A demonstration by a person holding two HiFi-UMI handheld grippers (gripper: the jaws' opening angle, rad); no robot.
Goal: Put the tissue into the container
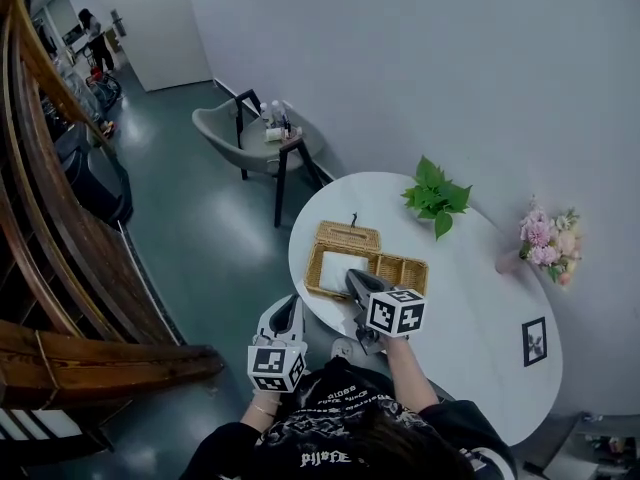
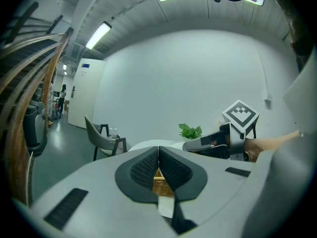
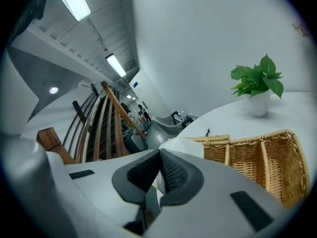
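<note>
Head view steeply down on round table (image 1: 470, 298) — gripper views low, close, sharing wicker basket (image 3: 257, 157).

White tissue (image 1: 338, 268) — inside the woven wicker container's (image 1: 405, 265) larger, open compartment.

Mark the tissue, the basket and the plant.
tissue (image 1: 337, 265), head view, on its white top.
basket (image 1: 404, 272), head view, on the bare right compartment.
plant (image 1: 436, 197), head view, on its green leaves.
</note>
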